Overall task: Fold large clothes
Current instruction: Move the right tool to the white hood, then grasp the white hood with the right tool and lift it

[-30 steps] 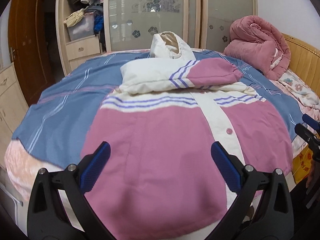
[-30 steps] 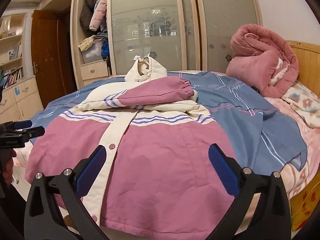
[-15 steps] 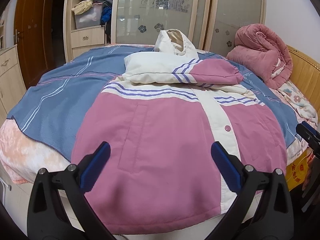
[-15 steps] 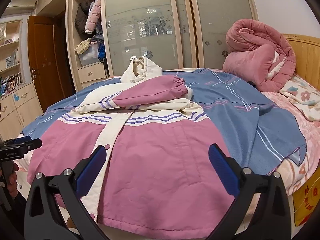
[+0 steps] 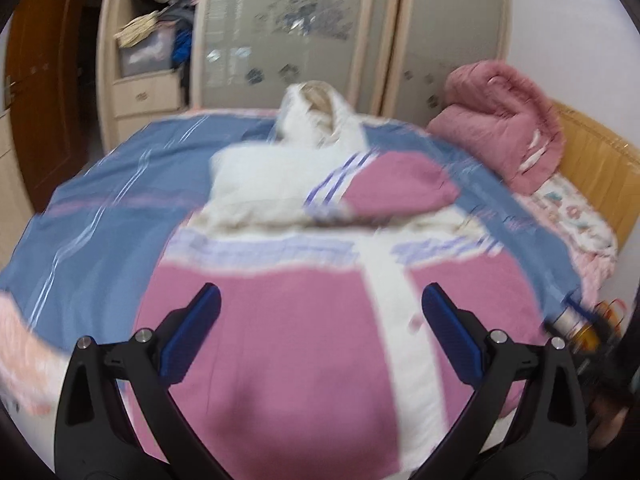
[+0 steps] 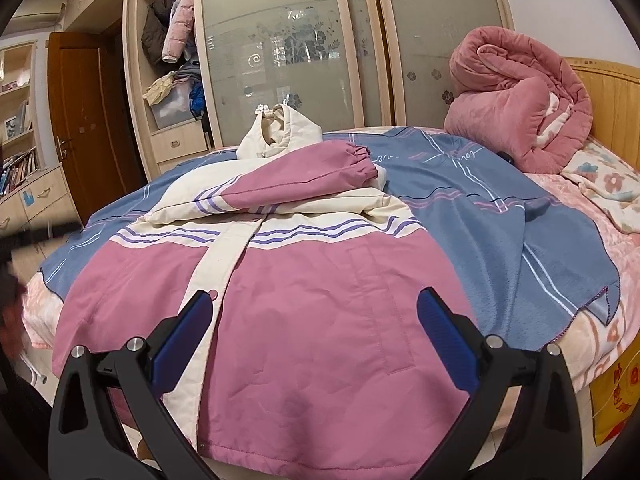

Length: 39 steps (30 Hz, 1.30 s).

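1. My left gripper point(image 5: 320, 336) and right gripper point(image 6: 312, 332) both hover over the jacket's near hem, fingers point(image 6: 448, 338) spread wide, holding nothing.
2. The jacket point(image 6: 304, 280), pink and cream, lies front-up on the bed point(image 6: 600, 248), sleeves folded across the chest, hood point(image 6: 280, 132) at the far end.
3. Beneath it a blue blanket point(image 6: 500, 216); far right, a rolled pink quilt point(image 6: 520, 108) against the headboard point(image 6: 616, 108).
4. Beyond the bed, a wardrobe point(image 6: 280, 40) with sliding glass doors; nothing lies between fingers and hem.
5. Compared with half a second ago, the left view is motion-blurred and sits closer over the jacket; the right view is nearly unchanged.
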Available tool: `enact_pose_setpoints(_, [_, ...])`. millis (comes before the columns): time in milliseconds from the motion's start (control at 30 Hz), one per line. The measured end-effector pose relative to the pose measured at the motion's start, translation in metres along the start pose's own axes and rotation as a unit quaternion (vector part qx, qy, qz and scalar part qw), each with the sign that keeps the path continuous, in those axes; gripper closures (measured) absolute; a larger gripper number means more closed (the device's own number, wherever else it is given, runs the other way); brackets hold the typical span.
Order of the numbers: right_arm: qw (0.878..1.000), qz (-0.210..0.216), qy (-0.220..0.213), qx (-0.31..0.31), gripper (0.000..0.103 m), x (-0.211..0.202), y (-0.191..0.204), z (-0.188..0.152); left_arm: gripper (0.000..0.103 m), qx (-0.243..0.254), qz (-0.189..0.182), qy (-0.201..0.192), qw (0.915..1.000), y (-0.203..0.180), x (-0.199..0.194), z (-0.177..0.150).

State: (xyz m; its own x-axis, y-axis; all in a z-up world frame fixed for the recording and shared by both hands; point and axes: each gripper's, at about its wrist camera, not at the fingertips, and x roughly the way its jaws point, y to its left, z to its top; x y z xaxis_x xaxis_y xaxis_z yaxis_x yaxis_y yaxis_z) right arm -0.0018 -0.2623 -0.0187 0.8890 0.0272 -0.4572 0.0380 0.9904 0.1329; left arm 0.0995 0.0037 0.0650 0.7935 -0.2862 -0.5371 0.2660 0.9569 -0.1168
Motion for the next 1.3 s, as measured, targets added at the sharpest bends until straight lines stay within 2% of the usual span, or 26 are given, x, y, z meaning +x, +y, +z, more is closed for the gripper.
enact_pose_setpoints(67, [1.0, -0.003, -0.001, 0.0, 0.001, 0.003, 0.001, 0.001, 0.002, 0.01, -0.009, -0.014, 0.9998, -0.005, 0.009, 0.024])
enact_pose_setpoints(133, [1.0, -0.011, -0.002, -0.005, 0.001, 0.006, 0.004, 0.001, 0.002, 0.015, 0.002, -0.02, 0.9997, -0.006, 0.024, 0.035])
enact_pose_setpoints(233, [1.0, -0.017, 0.007, -0.023, 0.001, 0.014, 0.013, 0.004, 0.002, 0.004, 0.024, -0.02, 0.9995, 0.009, 0.045, 0.018])
enact_pose_setpoints(300, [0.999, -0.013, 0.018, -0.032, 0.001, 0.021, 0.019, 0.012, 0.002, -0.001, 0.037, 0.01, 0.9993, 0.02, 0.061, 0.001])
enact_pose_setpoints(333, [0.999, -0.015, 0.027, -0.038, 0.001, 0.028, 0.024, 0.021, 0.002, -0.012, 0.042, 0.033, 0.9985, 0.024, 0.071, -0.001])
enact_pose_setpoints(367, [0.998, -0.019, 0.036, -0.046, 0.001, 0.037, 0.03, 0.033, 0.002, -0.026, 0.028, 0.041, 0.9984, 0.027, 0.074, 0.003])
enact_pose_setpoints(433, [0.996, -0.024, 0.049, -0.07, 0.001, 0.059, 0.046, 0.063, 0.002, -0.034, -0.002, 0.015, 0.9993, 0.03, 0.066, 0.013])
enact_pose_setpoints(500, [0.994, -0.025, 0.05, -0.089, 0.001, 0.081, 0.063, 0.094, 0.002, -0.025, 0.021, -0.011, 0.9994, 0.032, 0.057, 0.018])
enact_pose_setpoints(533, [0.994, -0.018, 0.044, -0.098, 0.001, 0.097, 0.073, 0.115, 0.002, -0.025, 0.035, -0.017, 0.999, 0.034, 0.055, 0.021])
enact_pose_setpoints(600, [0.993, -0.017, 0.039, -0.111, 0.001, 0.128, 0.09, 0.151, 0.002, -0.036, 0.029, -0.012, 0.9989, 0.041, 0.057, 0.025])
enact_pose_setpoints(700, [0.991, -0.011, 0.054, -0.123, 0.001, 0.194, 0.115, 0.205, 0.002, -0.062, 0.021, -0.003, 0.9979, 0.056, 0.065, 0.031])
enact_pose_setpoints(833, [0.988, -0.033, 0.079, -0.124, 0.001, 0.298, 0.133, 0.272, 0.002, -0.076, 0.031, 0.004, 0.9966, 0.07, 0.075, 0.036])
enact_pose_setpoints(933, [0.981, -0.085, 0.086, -0.149, 0.001, 0.371, 0.145, 0.309, 0.002, -0.081, 0.031, 0.006, 0.9962, 0.078, 0.081, 0.038])
enact_pose_setpoints(1067, [0.966, -0.174, 0.097, -0.165, 0.001, 0.447, 0.142, 0.335, 0.002, -0.079, 0.033, 0.01, 0.9963, 0.087, 0.088, 0.037])
enact_pose_setpoints(1233, [0.963, -0.193, 0.117, -0.146, 0.001, 0.513, 0.132, 0.343, 0.002, -0.1, 0.023, 0.022, 0.9945, 0.1, 0.093, 0.034])
enact_pose_setpoints(1267, [0.961, -0.198, 0.126, -0.148, 0.009, 0.522, 0.131, 0.342, 0.002, -0.102, 0.021, 0.02, 0.9944, 0.101, 0.093, 0.034])
enact_pose_setpoints(1300, [0.959, -0.199, 0.137, -0.146, 0.034, 0.53, 0.128, 0.342, 0.002, -0.101, 0.021, 0.017, 0.9945, 0.101, 0.094, 0.033])
